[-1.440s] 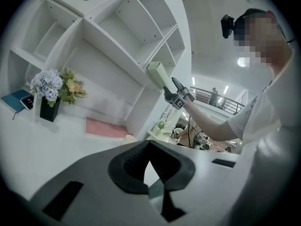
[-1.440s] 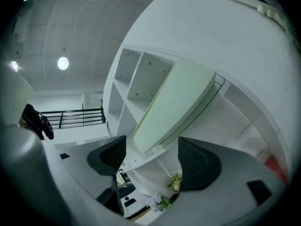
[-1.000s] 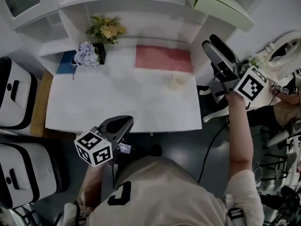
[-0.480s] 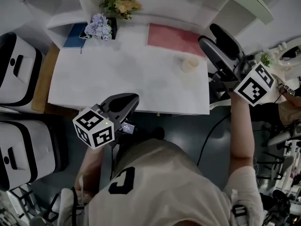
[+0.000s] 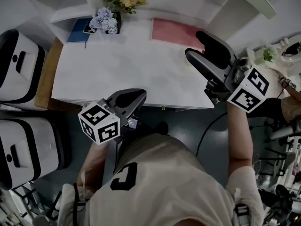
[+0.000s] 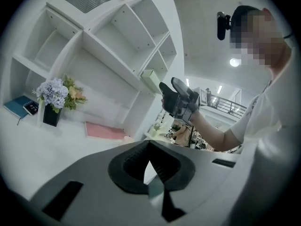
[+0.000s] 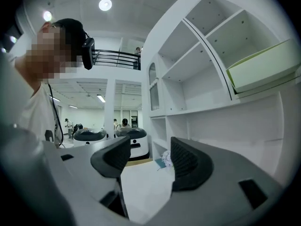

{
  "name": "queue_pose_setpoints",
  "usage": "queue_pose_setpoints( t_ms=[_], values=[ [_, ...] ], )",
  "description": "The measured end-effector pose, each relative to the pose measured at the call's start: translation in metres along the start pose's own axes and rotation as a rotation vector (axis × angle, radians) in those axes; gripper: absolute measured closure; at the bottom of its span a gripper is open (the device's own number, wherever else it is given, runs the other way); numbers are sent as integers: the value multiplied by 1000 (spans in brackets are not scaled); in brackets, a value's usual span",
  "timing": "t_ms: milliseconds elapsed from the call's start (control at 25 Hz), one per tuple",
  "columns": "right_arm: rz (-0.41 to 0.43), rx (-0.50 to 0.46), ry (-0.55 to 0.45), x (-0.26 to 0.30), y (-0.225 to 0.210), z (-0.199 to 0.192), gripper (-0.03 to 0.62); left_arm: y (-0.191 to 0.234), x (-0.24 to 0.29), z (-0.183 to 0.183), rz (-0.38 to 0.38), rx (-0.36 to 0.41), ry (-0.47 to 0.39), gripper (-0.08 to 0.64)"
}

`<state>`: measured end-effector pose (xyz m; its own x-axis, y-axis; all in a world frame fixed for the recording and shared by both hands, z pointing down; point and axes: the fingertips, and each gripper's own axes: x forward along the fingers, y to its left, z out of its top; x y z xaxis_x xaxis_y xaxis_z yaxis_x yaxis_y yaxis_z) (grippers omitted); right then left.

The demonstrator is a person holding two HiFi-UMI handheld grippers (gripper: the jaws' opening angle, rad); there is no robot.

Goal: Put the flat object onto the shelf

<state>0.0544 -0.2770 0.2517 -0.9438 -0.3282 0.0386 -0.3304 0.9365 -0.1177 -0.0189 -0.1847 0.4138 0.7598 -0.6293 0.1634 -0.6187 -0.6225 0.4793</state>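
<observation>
**Right gripper** [image 5: 193, 44] – a second ago it hung off the desk's right side. It has since swung in over the right front corner of the desk [image 5: 117, 65] and points toward the back wall. Its jaws have just been closing a little but stand well apart with nothing between them.

**Left gripper** [image 5: 137, 96] – it sits low at the desk's front edge, hardly shifted. Its jaws are together and empty.

**Flat object** [image 5: 171, 29] – a pink sheet lying flat at the back of the desk against the shelf unit [image 6: 94, 55], untouched and just ahead of the right gripper. The approach looks under way, with the pickup not yet begun.

**Small cup** – seen earlier beside the pink sheet, it is now covered by the right gripper. It is likely close to the jaws and a knock hazard.

**Edges and room**
- The desk's middle is bare, and the flower vase [image 5: 104, 21] and blue notebook [image 5: 75, 30] are well apart to the left.
- The sheet's far edge is tight to the wall, so the near edge seems the only one open to a jaw.
- A green box [image 7: 263, 69] fills one upper compartment, and the neighbouring ones are free.
</observation>
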Motion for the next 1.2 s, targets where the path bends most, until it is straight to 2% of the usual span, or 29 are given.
queue_pose_setpoints(
  t_ms=[80,160,240,320,480,600,760,1080,1200],
  values=[
    [4,-16,10,2,10,-4,354,1,-4,3,-6,2,-7,546],
    [4,-18,15,3,19,-8,373,0,-6,5,-19,11,-5,546],
    [11,-6,27,4,27,-16,427,-2,-8,5,-34,16,2,546],
    [7,4,46,7,33,-26,513,0,-10,2,-47,14,13,546],
    [-25,32,85,8,44,-47,567,3,-15,-10,-73,-10,50,546],
    [-36,35,123,9,53,-62,569,6,-15,-16,-95,-26,74,546],
    [-103,28,158,5,57,-77,569,4,-10,-20,-129,-26,102,546],
    [-166,66,135,-25,78,-87,569,-20,-1,-24,-174,2,120,546],
    [-197,123,102,-45,78,-90,569,-31,0,-28,-174,15,130,546]
  ],
)
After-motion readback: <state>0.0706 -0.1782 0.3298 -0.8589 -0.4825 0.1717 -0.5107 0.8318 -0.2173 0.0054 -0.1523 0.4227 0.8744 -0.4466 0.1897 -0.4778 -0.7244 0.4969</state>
